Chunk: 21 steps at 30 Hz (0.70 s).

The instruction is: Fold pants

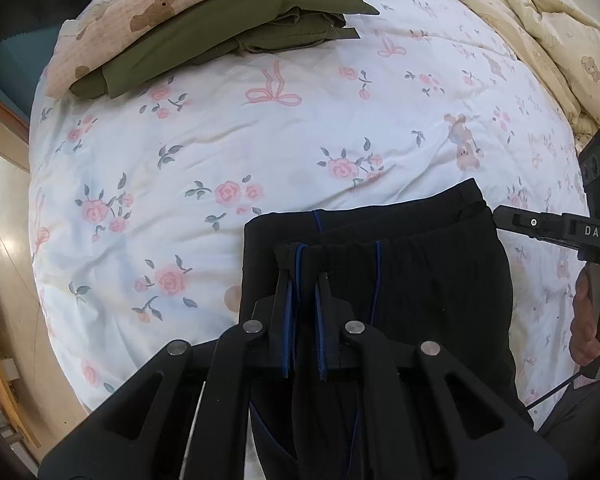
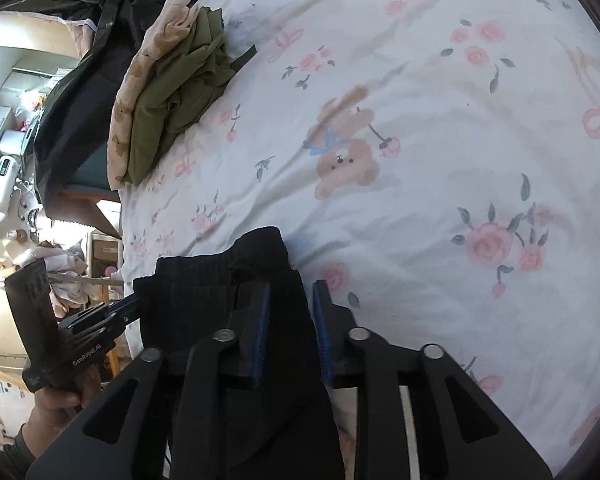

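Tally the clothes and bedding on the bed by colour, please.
Black: 1, the pants, held by the left tool and the right tool.
Olive green: 1, a folded garment.
Pink with bears: 1, a folded cloth under the green one.
Cream: 1, a quilt.
White with flowers: 1, the bed sheet.
Total: 5

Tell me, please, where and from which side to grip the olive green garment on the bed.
Grip the olive green garment at its loose layered edge facing the open bedsheet, coming in low from there. The bear-print fabric lies along its far side.
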Motion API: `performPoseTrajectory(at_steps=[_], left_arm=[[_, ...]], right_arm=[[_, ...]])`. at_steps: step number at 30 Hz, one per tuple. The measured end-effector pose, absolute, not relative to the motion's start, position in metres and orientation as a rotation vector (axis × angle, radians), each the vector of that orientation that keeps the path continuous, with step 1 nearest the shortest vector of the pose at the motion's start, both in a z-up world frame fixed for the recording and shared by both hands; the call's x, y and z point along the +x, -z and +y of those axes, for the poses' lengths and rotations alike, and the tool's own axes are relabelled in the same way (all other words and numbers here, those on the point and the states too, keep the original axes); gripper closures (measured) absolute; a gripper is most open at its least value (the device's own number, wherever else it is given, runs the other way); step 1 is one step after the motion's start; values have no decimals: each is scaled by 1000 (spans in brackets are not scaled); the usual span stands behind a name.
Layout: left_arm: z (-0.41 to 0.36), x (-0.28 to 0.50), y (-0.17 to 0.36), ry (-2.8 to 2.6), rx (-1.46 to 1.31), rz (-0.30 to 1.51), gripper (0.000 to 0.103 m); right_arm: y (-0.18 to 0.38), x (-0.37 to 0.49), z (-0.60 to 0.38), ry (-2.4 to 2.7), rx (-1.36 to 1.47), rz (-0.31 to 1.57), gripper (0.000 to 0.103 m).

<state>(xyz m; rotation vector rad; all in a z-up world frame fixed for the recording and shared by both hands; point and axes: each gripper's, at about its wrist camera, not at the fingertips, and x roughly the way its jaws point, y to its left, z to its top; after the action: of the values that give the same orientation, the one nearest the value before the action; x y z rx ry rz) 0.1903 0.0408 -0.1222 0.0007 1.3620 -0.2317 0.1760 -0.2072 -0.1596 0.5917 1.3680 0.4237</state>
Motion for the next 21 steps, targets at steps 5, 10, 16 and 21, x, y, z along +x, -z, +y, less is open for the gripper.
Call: performPoseTrajectory(at_steps=[5, 10, 16, 21], left_arm=[[42, 190, 124, 232, -3, 1366, 95], [43, 191, 124, 226, 11, 1364, 95], [47, 192, 125, 232, -36, 1369, 95], [47, 194, 129, 216, -25, 1371, 95]], right_arm=[[160, 176, -197, -439, 535, 1327, 88], [136, 174, -190, -468, 443, 1281, 92], [117, 181, -194, -476, 422, 1229, 103], [125, 183, -193, -492, 476, 1275, 98]])
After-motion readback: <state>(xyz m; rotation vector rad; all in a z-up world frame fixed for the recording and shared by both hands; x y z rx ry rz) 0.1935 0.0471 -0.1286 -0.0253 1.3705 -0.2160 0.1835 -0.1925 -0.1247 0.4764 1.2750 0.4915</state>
